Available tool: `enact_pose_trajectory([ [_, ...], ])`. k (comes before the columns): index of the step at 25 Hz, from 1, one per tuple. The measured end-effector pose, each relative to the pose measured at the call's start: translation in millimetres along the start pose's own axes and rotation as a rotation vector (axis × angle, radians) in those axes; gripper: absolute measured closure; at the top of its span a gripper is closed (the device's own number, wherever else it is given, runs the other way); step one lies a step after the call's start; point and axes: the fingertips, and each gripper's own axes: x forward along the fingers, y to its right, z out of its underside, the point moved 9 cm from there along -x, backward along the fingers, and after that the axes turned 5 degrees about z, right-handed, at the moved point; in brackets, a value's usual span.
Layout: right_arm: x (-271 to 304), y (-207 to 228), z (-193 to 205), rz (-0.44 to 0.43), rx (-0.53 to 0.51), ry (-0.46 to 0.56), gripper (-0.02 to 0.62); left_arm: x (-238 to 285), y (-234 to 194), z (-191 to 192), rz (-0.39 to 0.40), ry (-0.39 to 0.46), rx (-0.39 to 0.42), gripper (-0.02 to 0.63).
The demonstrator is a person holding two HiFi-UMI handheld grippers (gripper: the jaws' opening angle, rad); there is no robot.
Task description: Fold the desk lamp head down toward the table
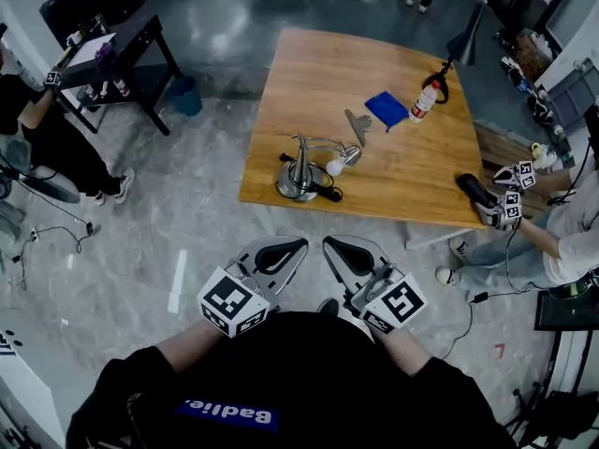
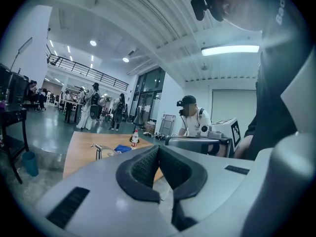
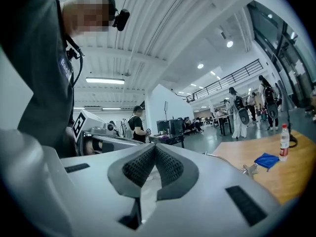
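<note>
The desk lamp (image 1: 309, 165) stands near the front edge of the wooden table (image 1: 393, 64). It has a round metal base, a bent silver arm and a white bulb (image 1: 334, 166) hanging low by the base. In the left gripper view the lamp (image 2: 98, 150) shows small and far off at the left. My left gripper (image 1: 299, 244) (image 2: 159, 149) and right gripper (image 1: 328, 242) (image 3: 155, 148) are held side by side close to my body. Both are short of the table over the floor, and both are shut with nothing between the pads.
On the table lie a blue cloth (image 1: 387, 108), a red-capped bottle (image 1: 424, 99) and a grey metal clip (image 1: 356, 124). Another person with grippers (image 1: 510, 195) sits at the table's right. A black side table (image 1: 122, 54) stands at the far left, with a blue bin (image 1: 184, 94) beside it.
</note>
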Motion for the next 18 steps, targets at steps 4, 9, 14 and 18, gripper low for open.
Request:
enact_pose_trajectory([
  [4, 3, -3, 6, 0.011, -0.027, -0.016, 0.589, -4, -2, 5, 0.009, 0.000, -0.010, 0.597],
  [9, 7, -3, 10, 0.007, -0.020, -0.034, 0.591, -3, -7, 6, 0.002, -0.011, -0.015, 0.597],
  [14, 10, -1, 12, 0.008, -0.014, -0.046, 0.589, 0, -9, 10, 0.009, -0.020, -0.020, 0.597],
  [18, 12, 0, 15, 0.010, -0.008, -0.055, 0.589, 0, -11, 13, 0.006, -0.021, -0.024, 0.597],
])
